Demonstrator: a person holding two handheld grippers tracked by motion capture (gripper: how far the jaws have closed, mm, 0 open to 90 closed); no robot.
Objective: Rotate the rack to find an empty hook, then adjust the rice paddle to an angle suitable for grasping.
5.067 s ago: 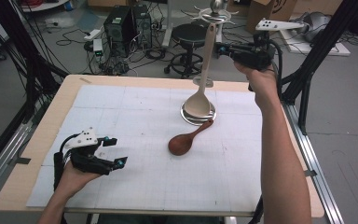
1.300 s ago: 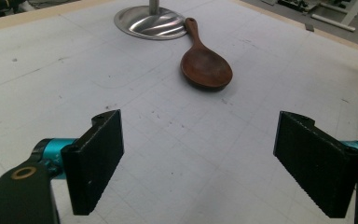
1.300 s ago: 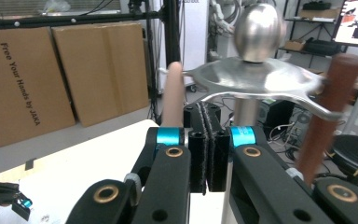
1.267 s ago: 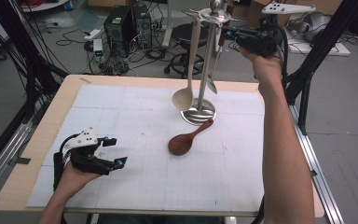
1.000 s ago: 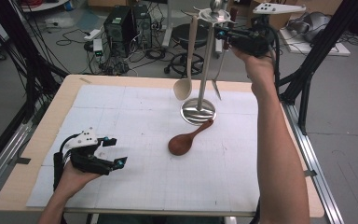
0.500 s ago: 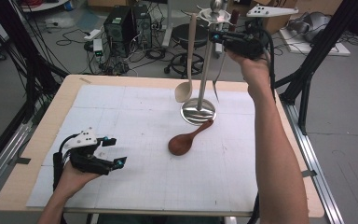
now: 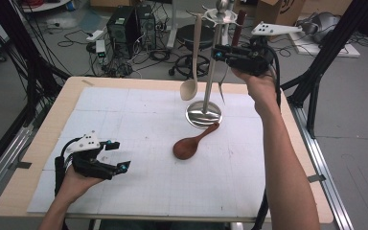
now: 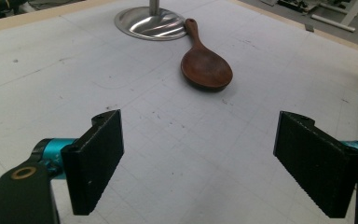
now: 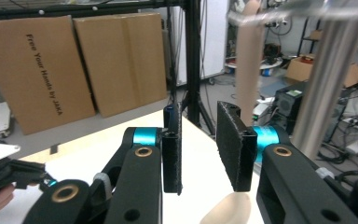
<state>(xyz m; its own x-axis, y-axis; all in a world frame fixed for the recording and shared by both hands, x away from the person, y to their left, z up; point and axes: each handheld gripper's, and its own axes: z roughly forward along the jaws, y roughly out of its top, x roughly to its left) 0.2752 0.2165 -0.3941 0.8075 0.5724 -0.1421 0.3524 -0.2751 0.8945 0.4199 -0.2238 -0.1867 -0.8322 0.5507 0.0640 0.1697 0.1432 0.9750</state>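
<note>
A metal rack stands at the back of the table, with a pole [image 7: 214, 67] on a round base [image 7: 203, 114]. A pale spoon [image 7: 193, 62] hangs from the rack's top ring, bowl down. My right gripper [image 7: 219, 51] is level with the pole, just right of it. Its jaws have just been opening and stand a little apart with nothing between them. In the right gripper view [image 9: 199, 140] the pale spoon [image 9: 249, 70] hangs beyond the pads, beside the pole [image 9: 326, 84]. A brown wooden spoon [image 7: 191, 143] lies on the mat. My left gripper [image 7: 117, 155] rests open at the front left.
A white gridded mat [image 7: 139, 110] covers the wooden table. A dark-handled utensil [image 7: 238, 26] hangs on the rack's right side. In the left gripper view [image 8: 200, 163] the brown spoon [image 8: 205, 67] lies ahead, touching the base [image 8: 149, 23]. Computers and cables lie on the floor behind.
The right gripper carried the pale spoon up to the rack, then let go of it and sank slightly. The spoon now hangs free. The left gripper stayed still.
</note>
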